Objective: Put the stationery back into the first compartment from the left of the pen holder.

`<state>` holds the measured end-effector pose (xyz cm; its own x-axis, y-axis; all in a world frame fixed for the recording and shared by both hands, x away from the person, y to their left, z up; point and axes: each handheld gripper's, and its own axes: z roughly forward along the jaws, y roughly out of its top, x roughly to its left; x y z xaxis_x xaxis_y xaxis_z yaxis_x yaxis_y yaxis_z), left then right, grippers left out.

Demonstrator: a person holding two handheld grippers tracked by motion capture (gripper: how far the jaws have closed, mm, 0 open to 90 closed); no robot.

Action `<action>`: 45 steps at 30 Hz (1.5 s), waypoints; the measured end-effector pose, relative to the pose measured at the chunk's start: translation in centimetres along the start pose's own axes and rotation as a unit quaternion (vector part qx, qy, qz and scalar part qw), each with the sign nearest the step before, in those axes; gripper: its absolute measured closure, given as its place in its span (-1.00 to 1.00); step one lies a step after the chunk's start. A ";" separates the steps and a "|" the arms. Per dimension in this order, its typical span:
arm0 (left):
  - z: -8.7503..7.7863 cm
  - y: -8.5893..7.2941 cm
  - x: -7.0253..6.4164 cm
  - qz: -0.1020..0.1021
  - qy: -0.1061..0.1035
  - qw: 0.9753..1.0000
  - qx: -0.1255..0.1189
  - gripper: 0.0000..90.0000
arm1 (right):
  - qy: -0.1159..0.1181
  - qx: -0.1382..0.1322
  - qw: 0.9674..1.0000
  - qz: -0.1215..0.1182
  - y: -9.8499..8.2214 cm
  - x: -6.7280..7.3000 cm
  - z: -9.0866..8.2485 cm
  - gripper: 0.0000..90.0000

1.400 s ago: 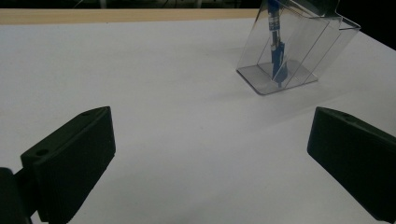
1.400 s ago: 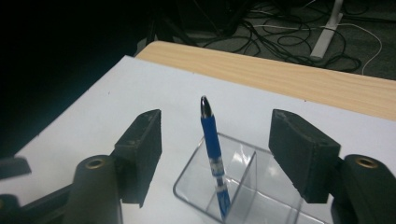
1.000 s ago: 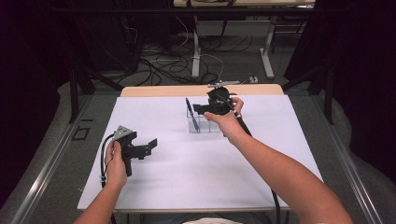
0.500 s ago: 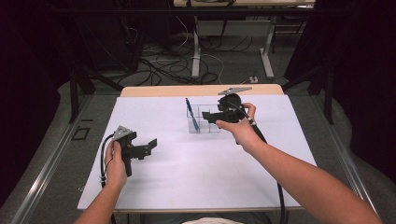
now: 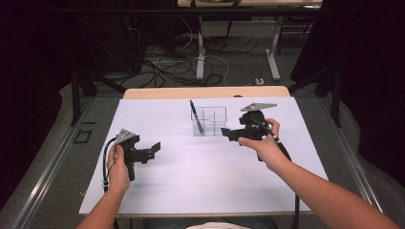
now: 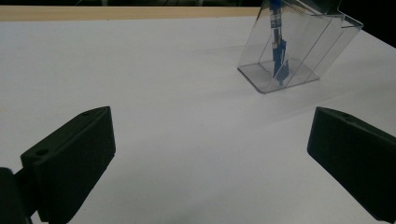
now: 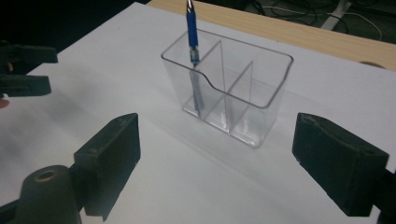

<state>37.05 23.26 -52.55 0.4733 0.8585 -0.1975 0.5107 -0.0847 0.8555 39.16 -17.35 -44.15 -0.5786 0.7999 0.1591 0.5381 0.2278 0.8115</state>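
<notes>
Here, at the left of the high view, the person's left hand [image 5: 119,164] grips the left gripper [image 5: 152,150] by its handle, forearm coming up from the bottom edge, where it is cut off. The gripper is held level above the white surface [image 5: 200,186], pointing right toward the middle, with its grey three-cornered plate on top and a black cable looping down beside the wrist. In the left gripper view its jaws stand wide apart with nothing but bare surface between them; both jaws are cut off by the frame.

Near the far middle of the surface stands a clear plastic pen holder [image 5: 212,125] with inner dividers. A blue pen [image 5: 196,117] leans in its leftmost compartment, its top poking above the rim. The pen's lower part is blurred through the plastic in the right gripper view, and its top is cut off in the left gripper view.

Just right of the holder, the right hand [image 5: 260,143] holds the right gripper [image 5: 225,134] level, pointing left at the holder but apart from it. Its jaws have just been opening and stand wide, with nothing between them. The right forearm stretches in from the lower right corner.
</notes>
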 end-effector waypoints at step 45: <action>0.0 -0.1 0.2 0.000 0.005 1.000 0.004 -0.98 | -0.141 -0.033 0.987 0.067 -11.2 -9.1 -1.8 -1.00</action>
<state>37.08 23.45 -52.71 0.4658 0.8636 -0.1930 0.5162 -0.0880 0.8519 37.34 -28.19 -53.71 -0.3062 0.9454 0.1119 0.5521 0.0806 0.8299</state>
